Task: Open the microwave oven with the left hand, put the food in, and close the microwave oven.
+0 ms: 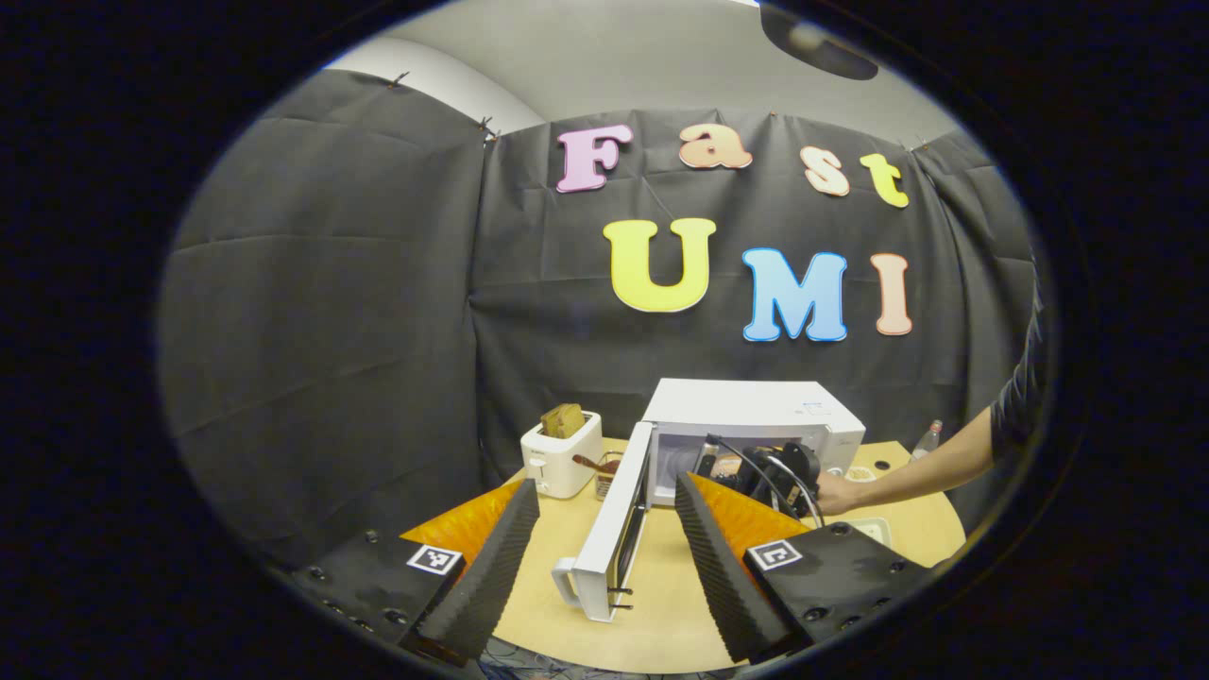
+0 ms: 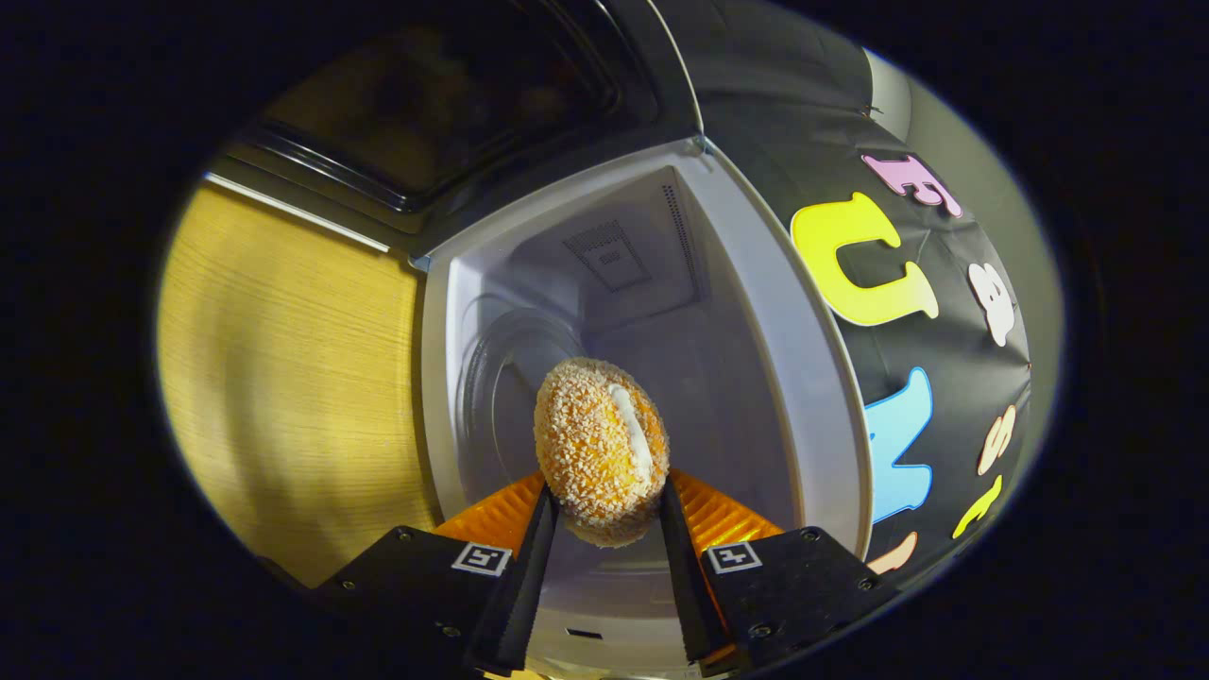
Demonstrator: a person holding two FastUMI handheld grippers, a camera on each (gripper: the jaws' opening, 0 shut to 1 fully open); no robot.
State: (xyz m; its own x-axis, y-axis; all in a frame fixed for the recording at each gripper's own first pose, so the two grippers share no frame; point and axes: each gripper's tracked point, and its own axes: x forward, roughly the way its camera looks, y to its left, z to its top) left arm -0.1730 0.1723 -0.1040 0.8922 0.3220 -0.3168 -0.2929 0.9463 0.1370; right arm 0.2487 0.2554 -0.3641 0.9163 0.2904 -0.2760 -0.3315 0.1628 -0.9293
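Crumb-coated and oval, sitting clamped as one piece of food [image 2: 602, 463] between both ribbed fingers [image 2: 529, 567] of the right gripper [image 2: 602, 529], with a pale streak running along its rough, grainy crust. Hanging just ahead of that gripper: smooth white cavity of the microwave oven [image 2: 652, 312], one round turntable ring on its floor and one vented grille on a wall beyond the food. Swinging out to the gripper's upper left, one dark glossy door [image 2: 397, 123] standing open over grained wooden table [image 2: 283, 378].

Gaping wide and holding nothing, left gripper [image 1: 604, 510], with two ridged, saw-toothed fingers [image 1: 491, 567] spread apart. Standing edge-on between them and just ahead, the flat white door [image 1: 614, 529], one curved handle at its near end. Farther ahead, boxy white oven body [image 1: 756, 416], with the other gripper [image 1: 765, 472] reaching into its mouth, gripped by one hand [image 1: 836, 491] on a bare forearm. Left of the oven, one rounded white toaster [image 1: 560, 455] carrying brown toast, plus one small jar [image 1: 604, 477] beside it.
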